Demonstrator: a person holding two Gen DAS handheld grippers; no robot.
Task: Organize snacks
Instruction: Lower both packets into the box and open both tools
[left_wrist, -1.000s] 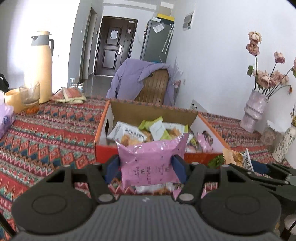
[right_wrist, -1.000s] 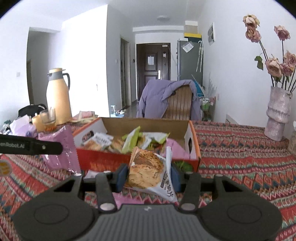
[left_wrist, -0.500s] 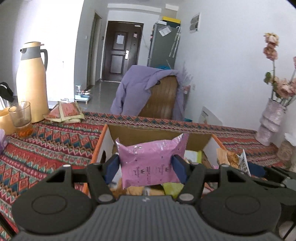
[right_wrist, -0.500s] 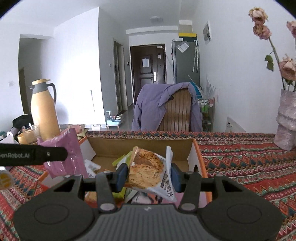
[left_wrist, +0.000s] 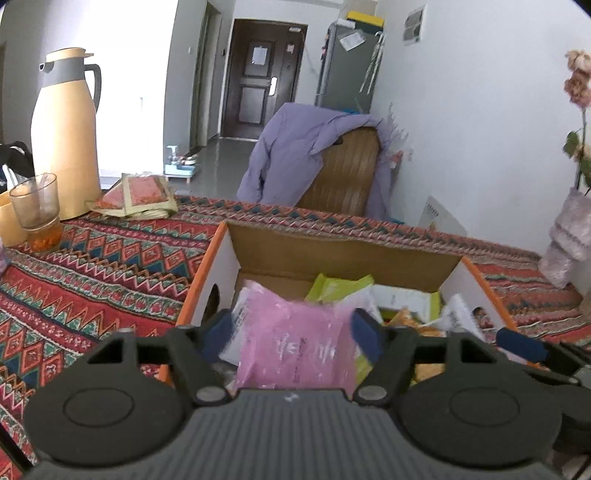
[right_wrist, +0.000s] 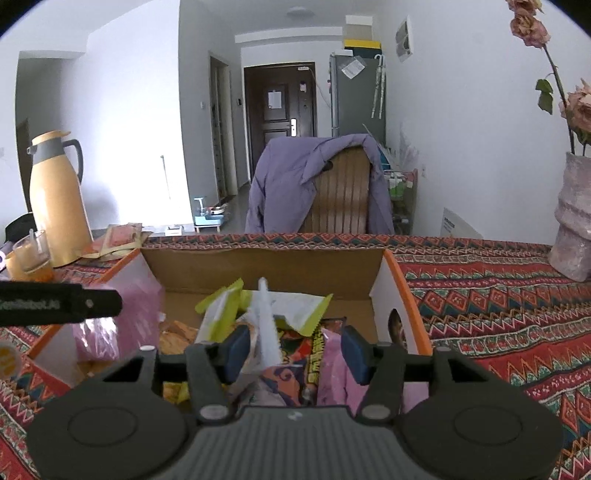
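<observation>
patterned red cloth covers the bench (left_wrist: 110, 258) in a white-walled flat, where a person with a tool in each hand drops snacks into an open cardboard box (left_wrist: 343, 254) with orange edges. both tools hang over the box mouth. the left tool (left_wrist: 291, 332) has just been opening its jaws: the blue pads stand clear of the pink packet (left_wrist: 295, 343), which sits blurred between them, apparently slipping down onto the pile. the right tool (right_wrist: 291, 349) has also just been opening; its pads are apart, and the white-edged crisp packet (right_wrist: 266, 325) stands on edge between them, close against the left pad but seemingly no longer pinched, above the other wrappers.

to do this release well, as i judge it, the jaws should spread fully before either hand pulls back, so no crinkled film catches on a pad and gets dragged out over the box wall. lifting clear, not sweeping sideways, should spare the packets already stacked.

counted from where i stand: two tools, one box, one pink packet under the left tool, one crisp packet under the right. inside the box i make out at least two yellow-green wrappers (right_wrist: 221, 314) and another pink packet (right_wrist: 332, 369); the rest is too jumbled to count. elsewhere on the bench stand one cream thermos jug (left_wrist: 64, 133), one glass (left_wrist: 37, 206), one small stack of red sachets (left_wrist: 136, 195) and one pale vase (right_wrist: 576, 218). behind, one chair (right_wrist: 340, 192) wears one purple jacket (right_wrist: 291, 184).
</observation>
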